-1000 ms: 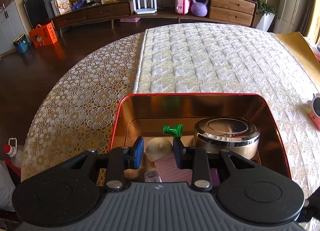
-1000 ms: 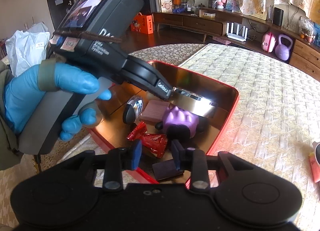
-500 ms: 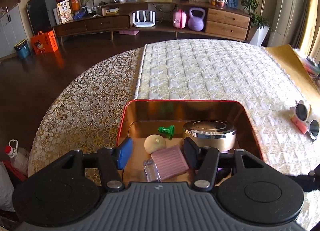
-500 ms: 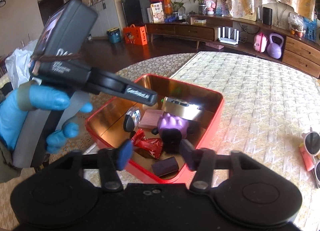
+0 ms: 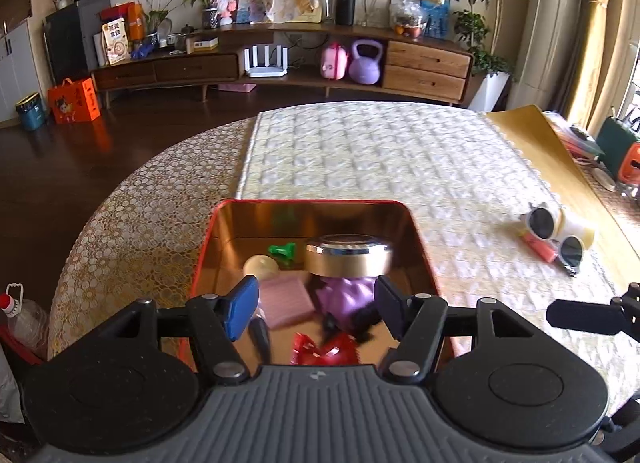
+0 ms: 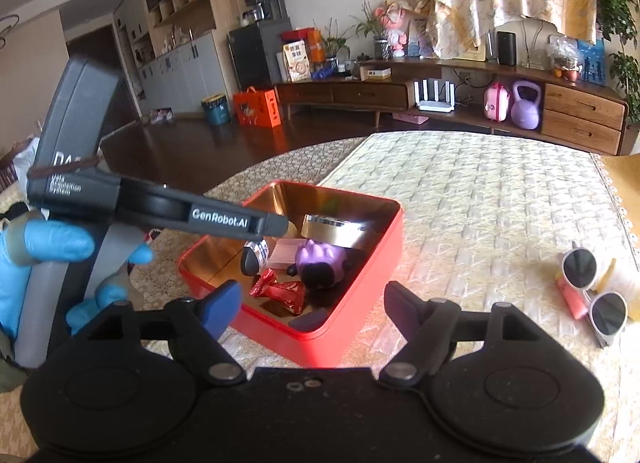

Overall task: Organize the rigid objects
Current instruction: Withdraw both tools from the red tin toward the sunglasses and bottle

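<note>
both tongs, left (image 5: 314, 313) and right (image 6: 312, 309), backed off the red tin (image 6: 352, 303), widening, empty.

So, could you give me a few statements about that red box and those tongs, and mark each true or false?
1. The red box holds several things, among them a purple toy. True.
2. The sunglasses lie inside the box. False: they lie on the tablecloth, beside it.
3. The right tongs grip a red candy. False: they are open and empty.
4. The left tongs are open, holding nothing. True.
</note>
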The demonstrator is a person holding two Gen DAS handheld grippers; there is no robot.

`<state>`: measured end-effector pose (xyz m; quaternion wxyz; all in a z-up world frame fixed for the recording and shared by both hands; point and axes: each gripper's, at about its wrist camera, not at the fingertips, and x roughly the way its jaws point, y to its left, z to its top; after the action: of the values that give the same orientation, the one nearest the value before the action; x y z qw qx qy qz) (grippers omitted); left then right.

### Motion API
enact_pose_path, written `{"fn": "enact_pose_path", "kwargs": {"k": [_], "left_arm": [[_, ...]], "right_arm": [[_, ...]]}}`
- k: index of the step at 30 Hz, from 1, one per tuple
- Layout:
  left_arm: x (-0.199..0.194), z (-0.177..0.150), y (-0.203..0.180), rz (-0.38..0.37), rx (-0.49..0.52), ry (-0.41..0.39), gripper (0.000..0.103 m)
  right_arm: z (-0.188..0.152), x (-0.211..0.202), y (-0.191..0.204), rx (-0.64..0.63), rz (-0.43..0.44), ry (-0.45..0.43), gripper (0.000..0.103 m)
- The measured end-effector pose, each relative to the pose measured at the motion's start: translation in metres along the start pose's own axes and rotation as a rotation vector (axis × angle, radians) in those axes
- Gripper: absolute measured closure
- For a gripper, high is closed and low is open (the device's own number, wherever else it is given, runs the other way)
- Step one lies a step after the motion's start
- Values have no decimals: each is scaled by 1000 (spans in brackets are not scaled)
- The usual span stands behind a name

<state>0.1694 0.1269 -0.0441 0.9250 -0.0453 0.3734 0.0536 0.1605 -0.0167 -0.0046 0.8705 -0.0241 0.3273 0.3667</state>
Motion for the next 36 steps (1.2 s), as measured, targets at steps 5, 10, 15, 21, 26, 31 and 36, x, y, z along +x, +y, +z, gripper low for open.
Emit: {"fn": "enact_pose_path", "kwargs": {"k": [5,10,15,21,26,31,36], "left_arm": [[-12,-6,-16,-34,-3,-6,33],[-20,-8,-39,-55,10,-20,25],[-21,-7,-62,-75,17,-29,21],[-15,-6,-87,-95,12,-31,20],[-5,-3,-111,-127,43,-32,20],[9,2,-137,-159,84,-34,20],[28,7,-160,-182,124,-17,20]], "right_arm": [[-5,-18,-5,4,-18,-42,16],[-11,-35,-17,26,-65,-81,9],[-18,-48,-37,61,-124,-105,1],[-30,-62,-70,120,-190,-111,1],[-39,-74,-98,156,-241,-113,1],[-43,-81,-128,169,-297,-109,1],[-42,-81,-162,147,-317,-67,1]]}}
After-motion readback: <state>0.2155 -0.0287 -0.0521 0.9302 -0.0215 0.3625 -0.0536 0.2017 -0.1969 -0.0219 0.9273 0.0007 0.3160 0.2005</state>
